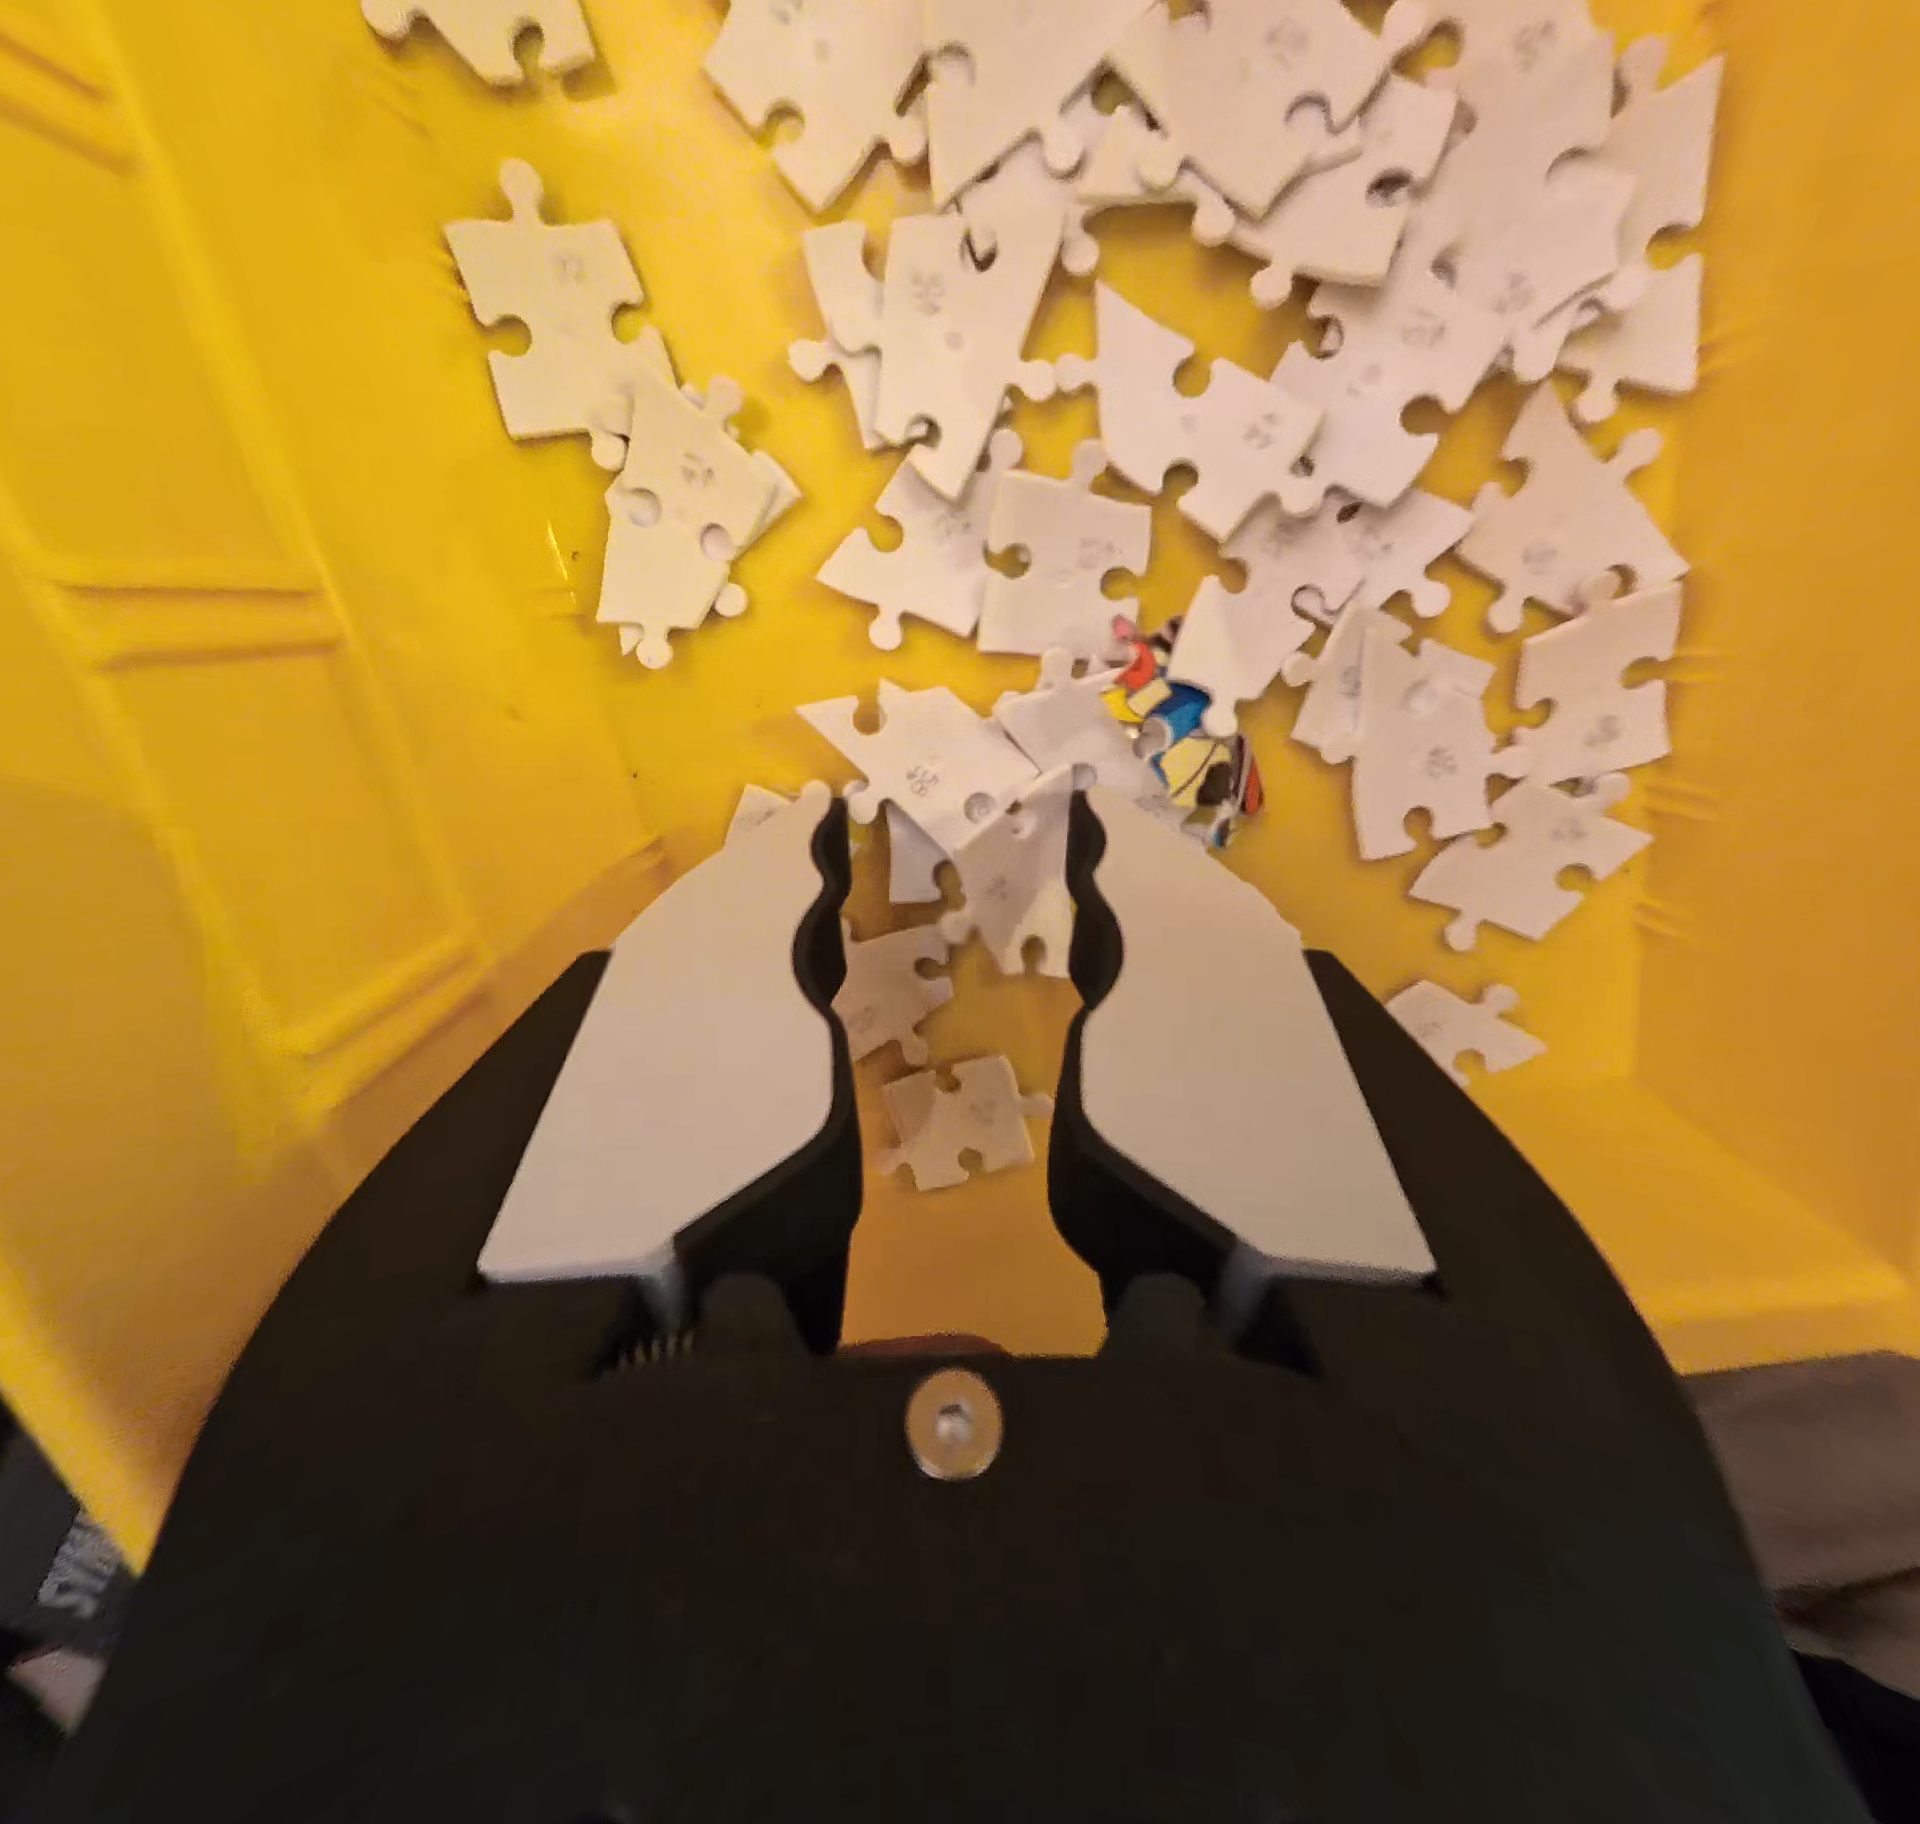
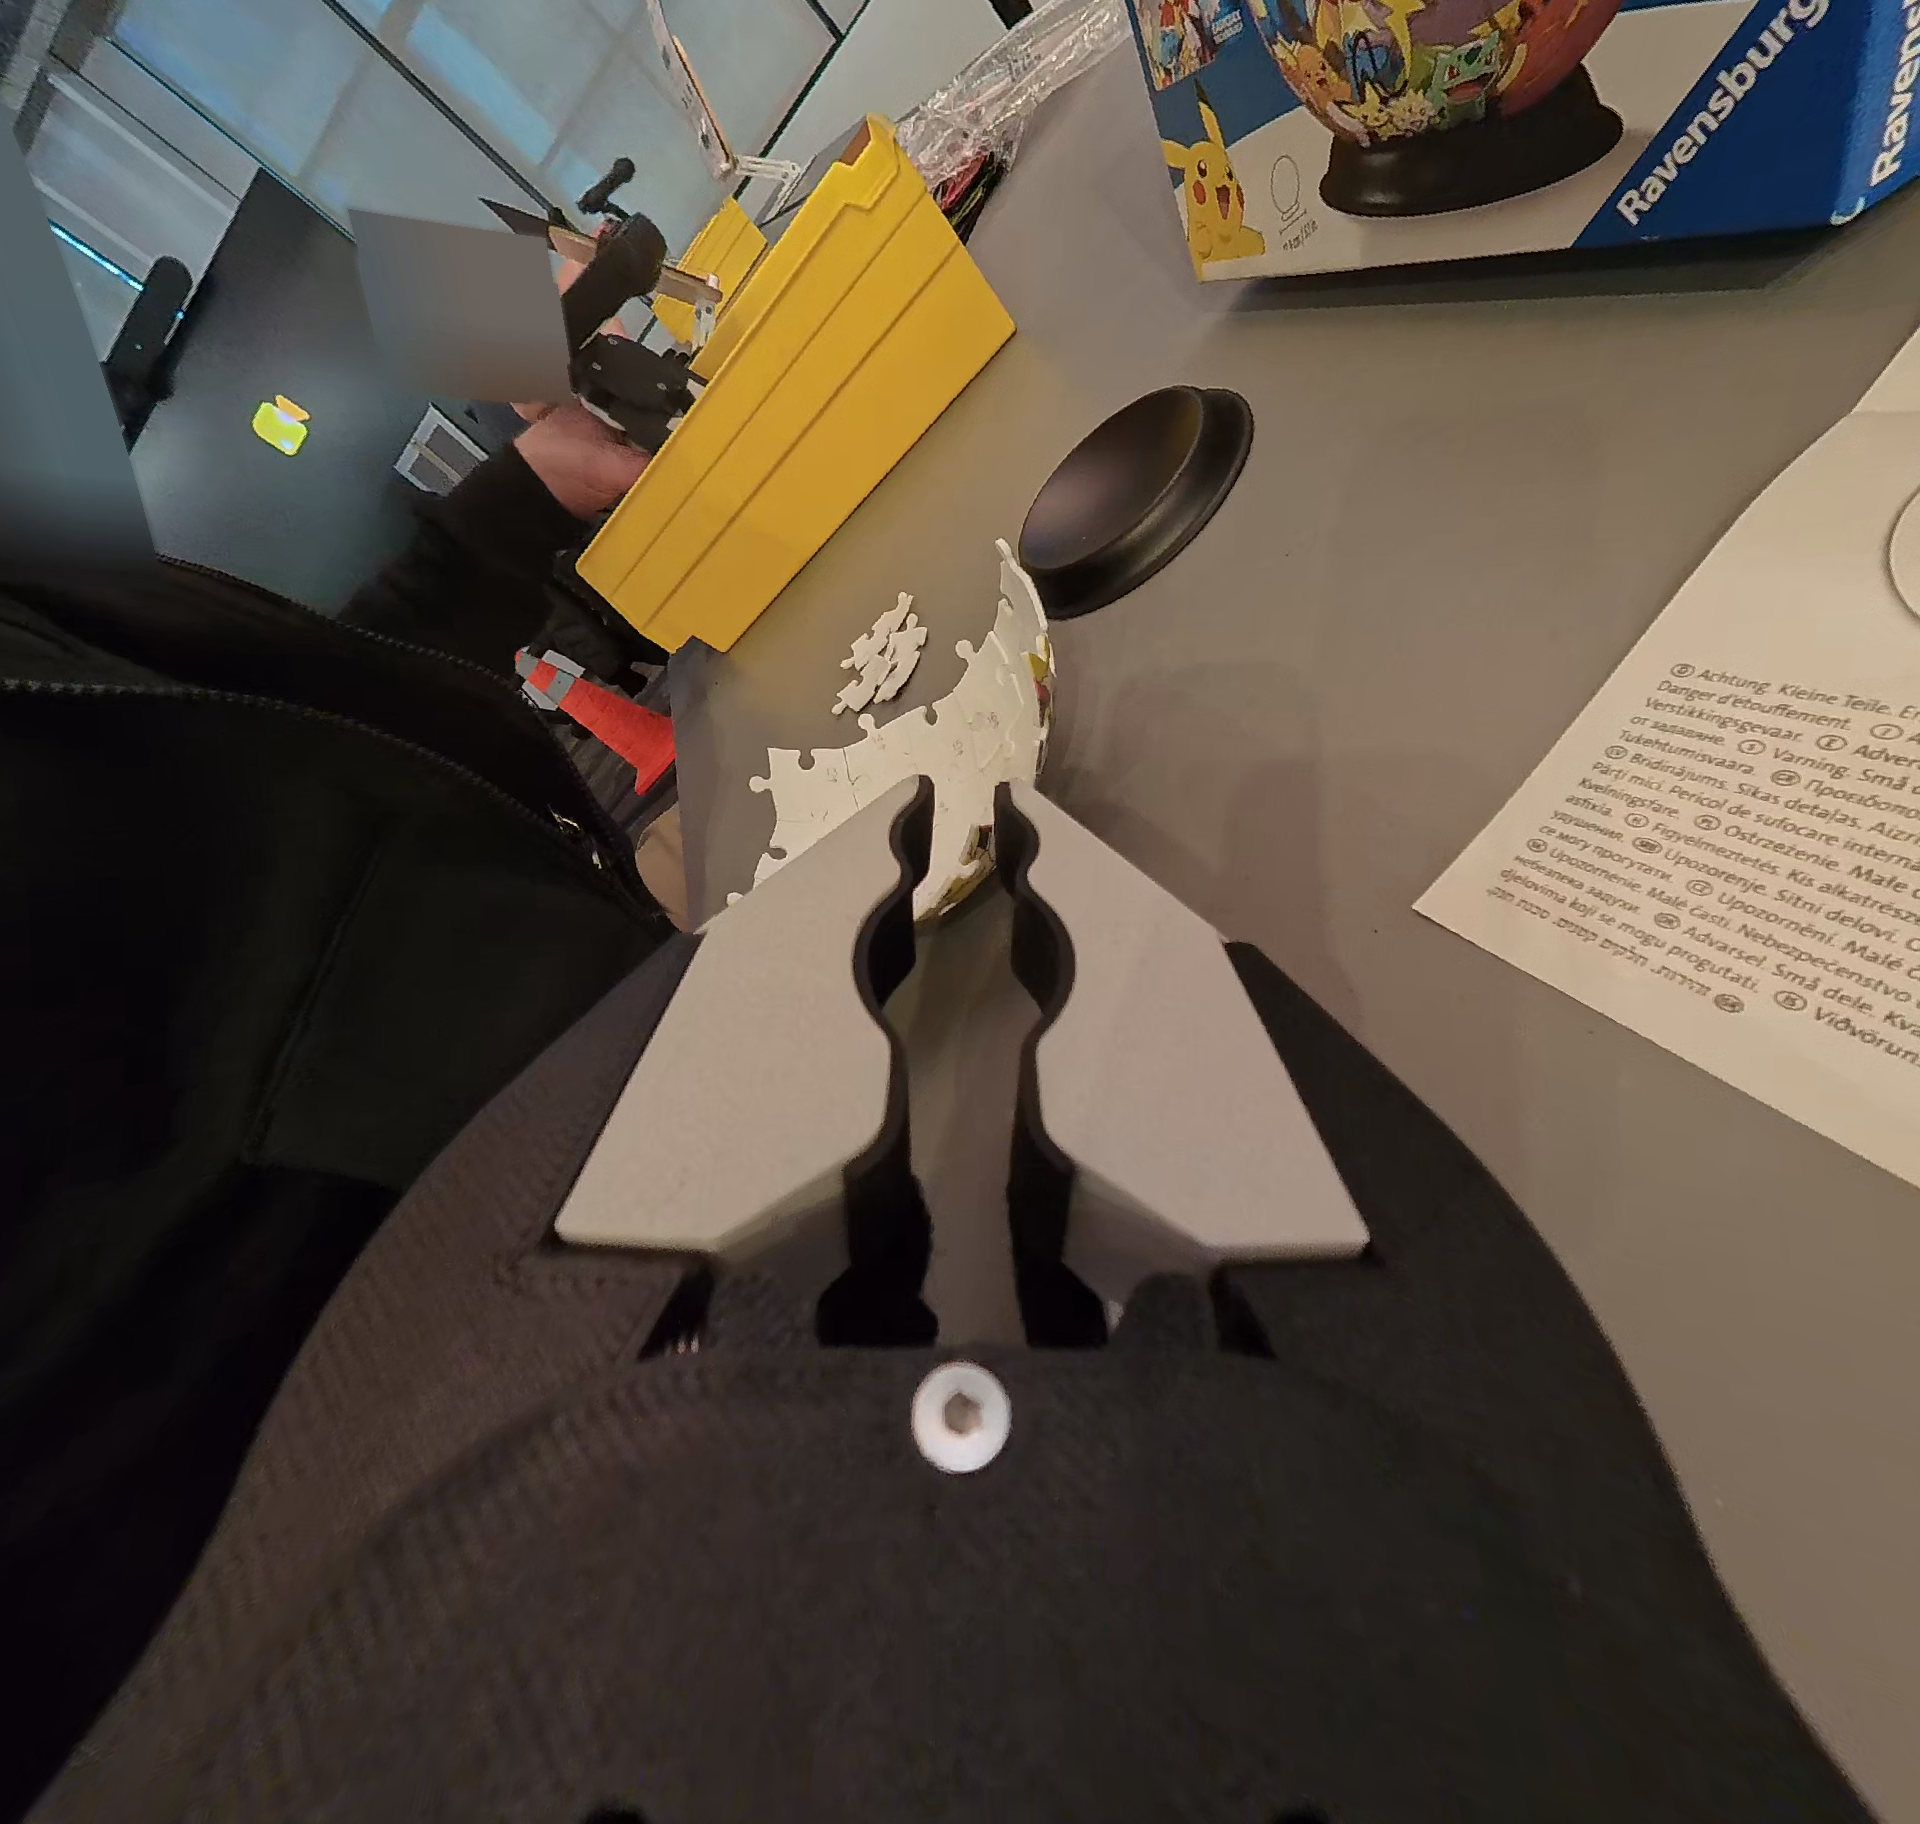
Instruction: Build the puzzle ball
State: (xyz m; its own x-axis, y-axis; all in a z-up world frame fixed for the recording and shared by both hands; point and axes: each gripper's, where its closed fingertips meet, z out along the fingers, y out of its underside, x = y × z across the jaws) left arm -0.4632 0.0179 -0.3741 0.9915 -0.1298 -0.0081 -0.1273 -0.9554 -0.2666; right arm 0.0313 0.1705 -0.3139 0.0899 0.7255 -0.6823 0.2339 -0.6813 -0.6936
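partly built puzzle ball (image 2: 940,766) resting on the grey table (image 2: 1351,631) near its left edge, a curved open shell, white inner faces up, printed side showing low at the right. small clump of joined pieces (image 2: 883,660) just beside it, toward the yellow bin (image 2: 821,413). black stand (image 2: 1138,501) beyond the shell, empty, close by but apparently not touching. blue puzzle box (image 2: 1558,81) at the far edge; instruction sheet (image 2: 1714,787) at the right edge.

right gripper (image 2: 961,798) poised at the shell's near rim, jaws narrowly parted. cannot tell whether rim is pinched or merely framed between the tips.

left gripper (image 1: 956,808) down inside the yellow bin (image 1: 260,527), jaws apart, nothing held. tips just over a small heap of loose pieces (image 1: 1195,340), nearly all white side up, many overlapping. one printed piece (image 1: 1184,725) face up just right of the tips, half buried.

risks, judged:
- closing on the heap likely to catch two stacked pieces, or pinch only a tab and lose the piece on lift.
- thin flat pieces on smooth bin floor: tips may skid them toward the wall instead of getting under an edge.
- shell unsupported and rounded: side pressure from right gripper could roll it toward the table's left edge or pop the seams.
- hard squeeze on rim could crack joints apart.
- view in bin slightly blurred; piece numbers unreadable, wrong piece possible.
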